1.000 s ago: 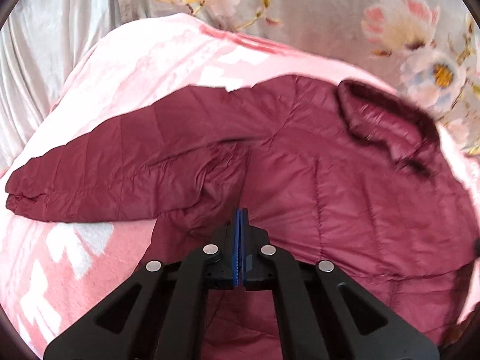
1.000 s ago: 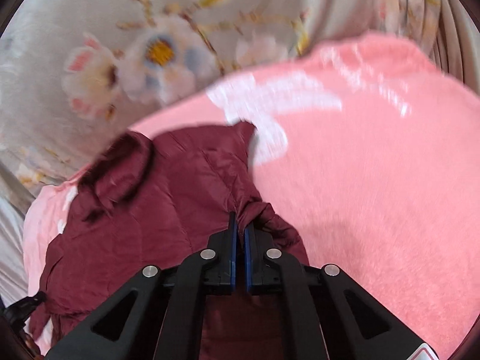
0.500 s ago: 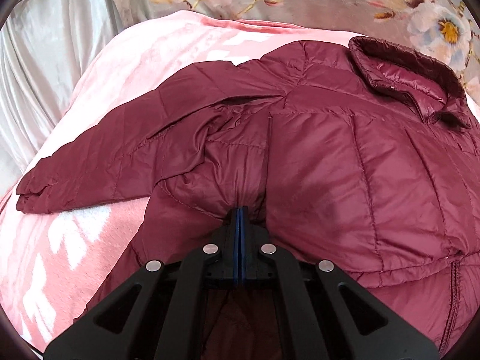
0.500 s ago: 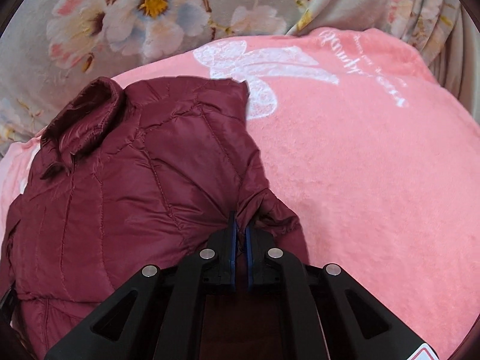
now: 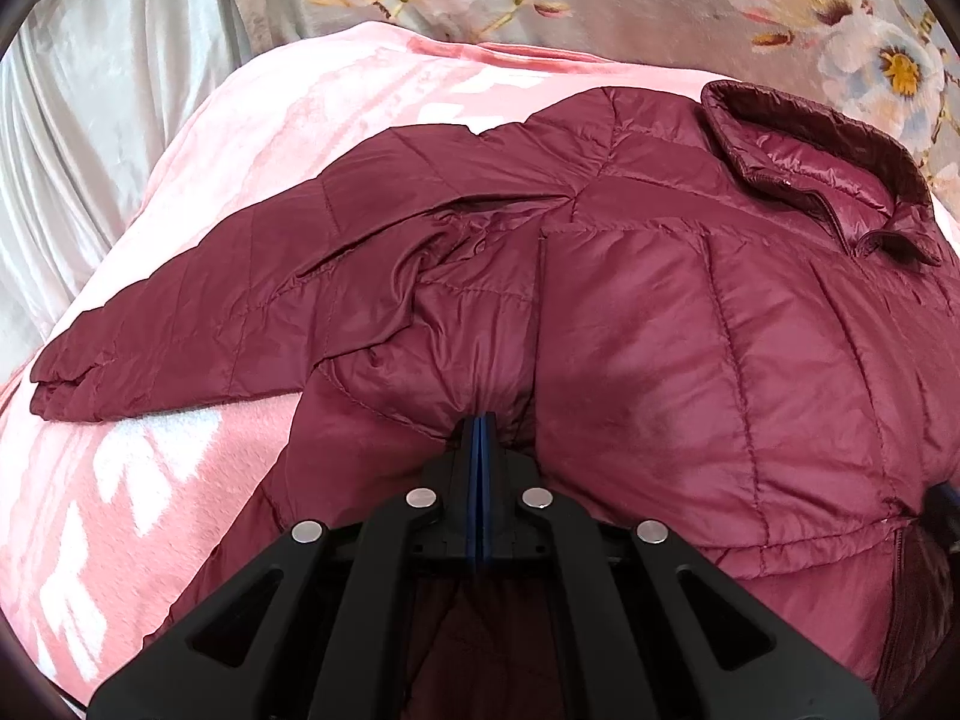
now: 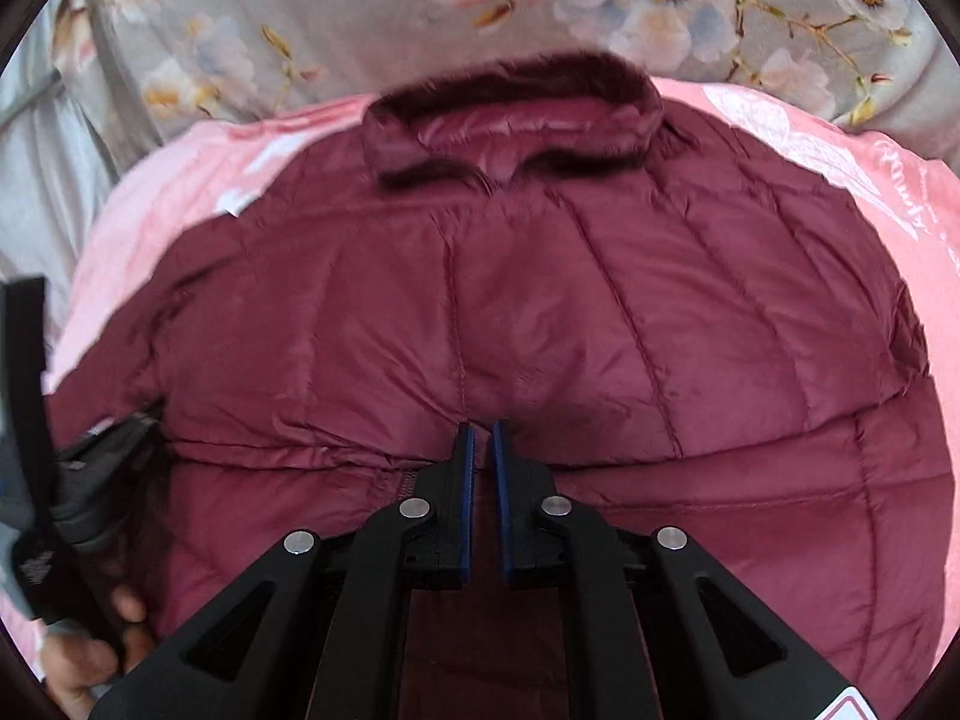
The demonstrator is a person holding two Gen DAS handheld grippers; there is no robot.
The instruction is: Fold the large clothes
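Observation:
A maroon quilted puffer jacket (image 5: 690, 312) lies on a pink blanket (image 5: 252, 138), collar (image 5: 828, 180) at the far right, one sleeve (image 5: 180, 324) stretched out to the left. My left gripper (image 5: 483, 420) is shut on a fold of the jacket's side. In the right wrist view the jacket (image 6: 540, 312) fills the middle, collar (image 6: 516, 114) at the far end. My right gripper (image 6: 482, 429) has its jaws a narrow gap apart, at the folded hem; fabric lies at the fingertips, grip unclear.
Grey floral bedding (image 6: 540, 6) lies beyond the blanket (image 6: 870, 192). Pale curtain folds (image 5: 78, 138) hang at the left. The left gripper body and a hand (image 6: 78, 654) show at the left edge of the right wrist view.
Both grippers carried the jacket's lower part up toward the collar. The right gripper swung left over the jacket's middle and its jaws parted slightly.

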